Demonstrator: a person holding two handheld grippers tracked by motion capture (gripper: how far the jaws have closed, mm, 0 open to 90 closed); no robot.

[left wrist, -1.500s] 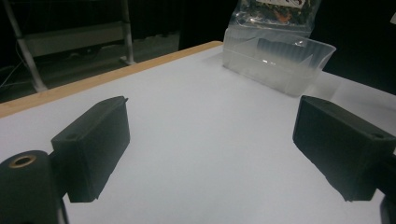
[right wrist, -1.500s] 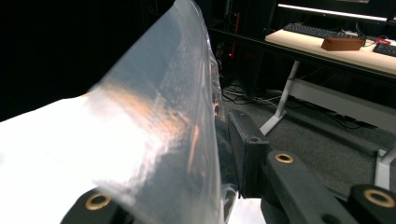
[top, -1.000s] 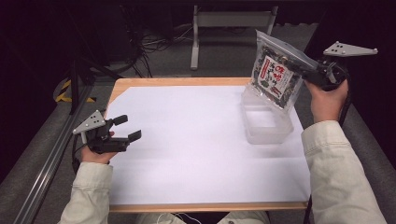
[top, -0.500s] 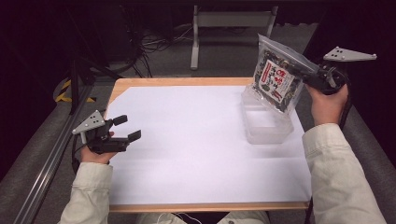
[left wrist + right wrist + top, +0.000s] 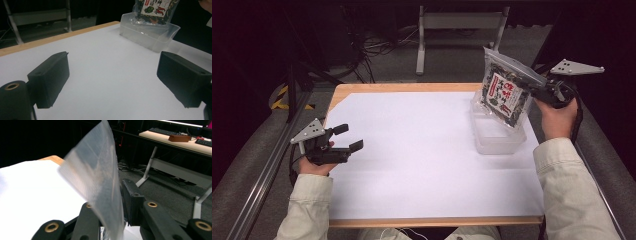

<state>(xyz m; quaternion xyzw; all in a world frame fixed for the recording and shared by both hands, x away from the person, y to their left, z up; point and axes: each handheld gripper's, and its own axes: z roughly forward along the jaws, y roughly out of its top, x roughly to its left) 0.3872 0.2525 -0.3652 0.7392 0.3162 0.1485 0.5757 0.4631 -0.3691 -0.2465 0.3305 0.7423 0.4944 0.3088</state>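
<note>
A person sits at a table covered in white paper, holding a gripper in each hand. At the far right, the right gripper is clamped on the clear top edge of a snack bag, holding it tilted in the air above a clear plastic container; the bag's lower edge seems to dip just inside it. At the near left, the left gripper rests by the table edge, jaws apart and holding nothing.
</note>
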